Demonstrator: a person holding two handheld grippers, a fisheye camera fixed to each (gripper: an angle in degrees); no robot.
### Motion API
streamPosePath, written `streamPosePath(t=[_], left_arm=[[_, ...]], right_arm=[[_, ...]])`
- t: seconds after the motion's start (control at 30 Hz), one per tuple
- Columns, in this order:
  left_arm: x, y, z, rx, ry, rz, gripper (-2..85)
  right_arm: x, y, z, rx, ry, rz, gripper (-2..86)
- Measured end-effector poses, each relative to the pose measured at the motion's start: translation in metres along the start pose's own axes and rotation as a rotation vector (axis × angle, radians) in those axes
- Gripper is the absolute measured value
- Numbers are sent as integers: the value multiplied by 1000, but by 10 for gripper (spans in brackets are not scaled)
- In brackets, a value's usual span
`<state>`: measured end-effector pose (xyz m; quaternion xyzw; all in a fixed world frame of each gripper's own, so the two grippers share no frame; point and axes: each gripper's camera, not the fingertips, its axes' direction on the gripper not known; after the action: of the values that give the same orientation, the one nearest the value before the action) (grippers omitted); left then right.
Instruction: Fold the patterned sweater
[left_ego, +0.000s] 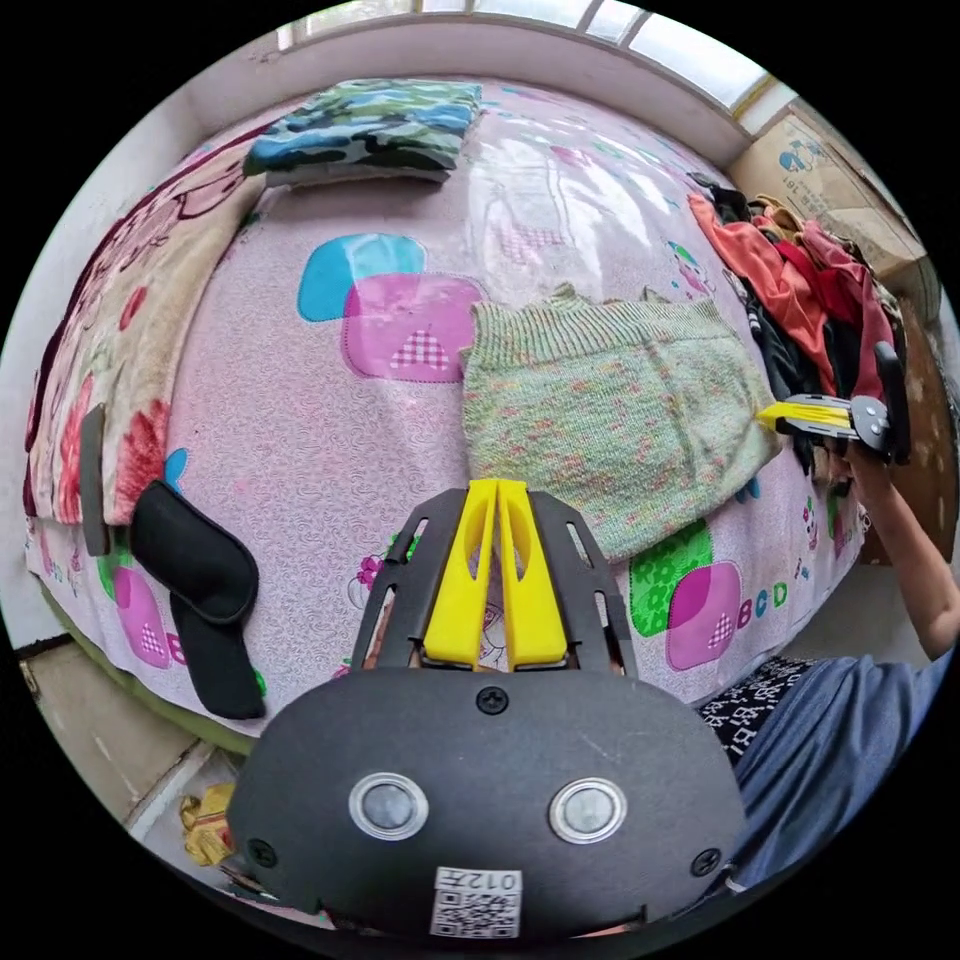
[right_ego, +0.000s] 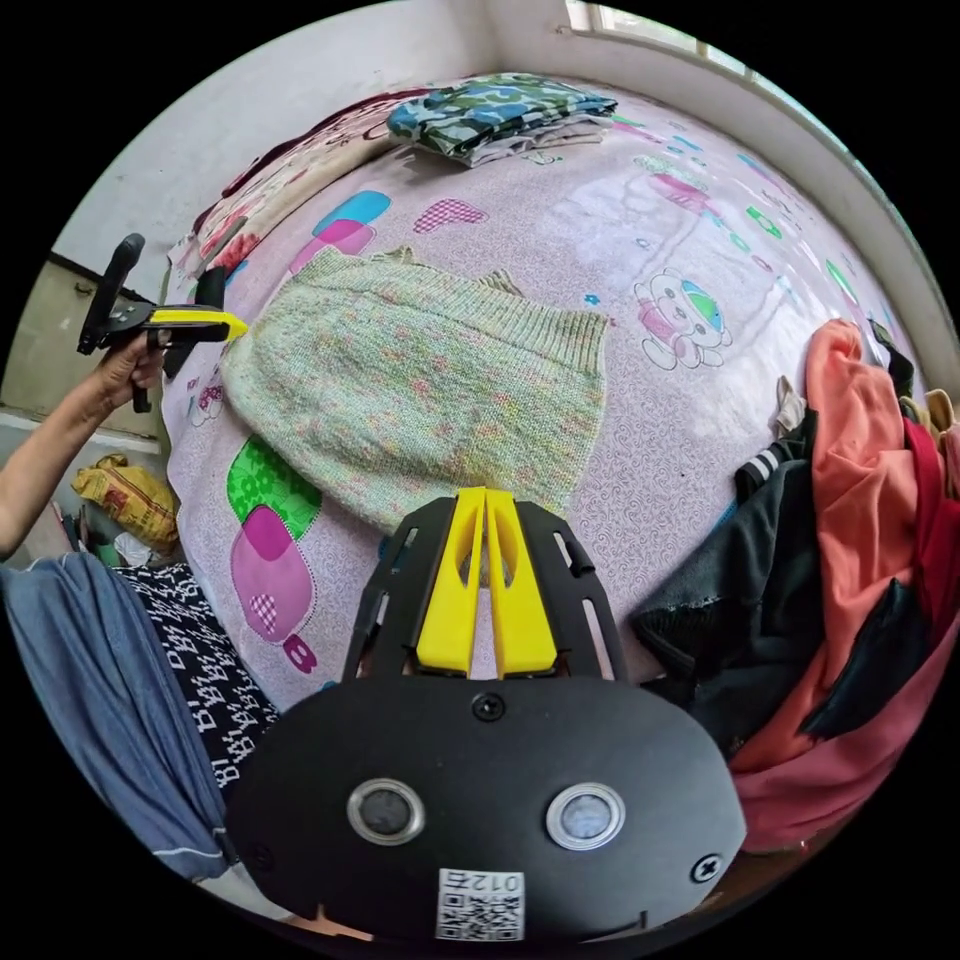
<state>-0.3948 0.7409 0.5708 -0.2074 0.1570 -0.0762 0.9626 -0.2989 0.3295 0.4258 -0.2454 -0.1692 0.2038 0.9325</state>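
The sweater (left_ego: 610, 430) lies folded flat on the bed (left_ego: 300, 420), near its front edge, its sleeves tucked out of sight. The left gripper (left_ego: 497, 490) hovers just off the sweater's left edge, jaws together and empty. The right gripper (right_ego: 485, 497) hangs at the sweater's near right edge, jaws together; whether they touch the knit is hard to tell. A clothes pile (right_ego: 860, 520) at right is cut off by the frame.

Clothes pile (right_ego: 860, 560) cut by frame edge
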Motion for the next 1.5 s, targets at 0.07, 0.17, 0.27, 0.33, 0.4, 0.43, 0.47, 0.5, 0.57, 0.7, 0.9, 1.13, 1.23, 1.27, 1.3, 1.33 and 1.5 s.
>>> streamPosePath(t=[0.07, 0.17, 0.27, 0.33, 0.4, 0.43, 0.47, 0.5, 0.57, 0.7, 0.9, 1.13, 1.23, 1.27, 1.3, 1.33, 1.5], left_arm=[[-2, -2, -8, 50, 36, 21, -2], [4, -19, 6, 22, 26, 61, -2], [6, -33, 30, -29, -7, 89, -2], [-2, -35, 41, -48, -30, 82, -2], [-13, -34, 42, -48, -14, 81, -2], [-19, -31, 42, -42, -7, 93, -1], [-22, -30, 42, -39, -3, 97, -1], [-30, -28, 42, -37, 15, 87, -1], [-45, -26, 38, -42, 50, 39, 0], [-93, 8, 17, -35, 33, -181, 4], [-175, 103, 33, -44, 567, -524, 28], [-189, 160, 60, -65, 750, -654, 38], [-187, 160, 65, -89, 750, -632, 35], [-187, 159, 65, -95, 746, -625, 33], [-187, 157, 64, -101, 735, -612, 30], [-187, 155, 59, -92, 694, -593, 25], [-174, 132, 35, -29, 582, -389, 12]], right_arm=[[7, 1, -11, 71, -26, 26, -1], [16, -7, -4, 83, -20, 42, -1], [23, -8, 13, 32, 51, 30, -1], [37, 2, 22, 6, 66, 23, -1], [51, 12, 23, 11, 50, 39, 0], [60, 19, 23, 20, 39, 45, 0], [65, 23, 22, 23, 31, 49, 0], [76, 29, 21, 23, 11, 61, 1], [93, 40, 14, 18, -38, 81, 4], [156, 101, -21, 100, -180, 211, 21], [274, 252, -6, 258, -658, 672, 95], [295, 355, 52, 322, -885, 866, 121], [299, 368, 58, 371, -903, 872, 118], [300, 370, 55, 390, -892, 866, 117], [301, 373, 46, 429, -856, 846, 114], [303, 376, 38, 464, -822, 820, 111], [320, 365, 35, 406, -816, 674, 103]])
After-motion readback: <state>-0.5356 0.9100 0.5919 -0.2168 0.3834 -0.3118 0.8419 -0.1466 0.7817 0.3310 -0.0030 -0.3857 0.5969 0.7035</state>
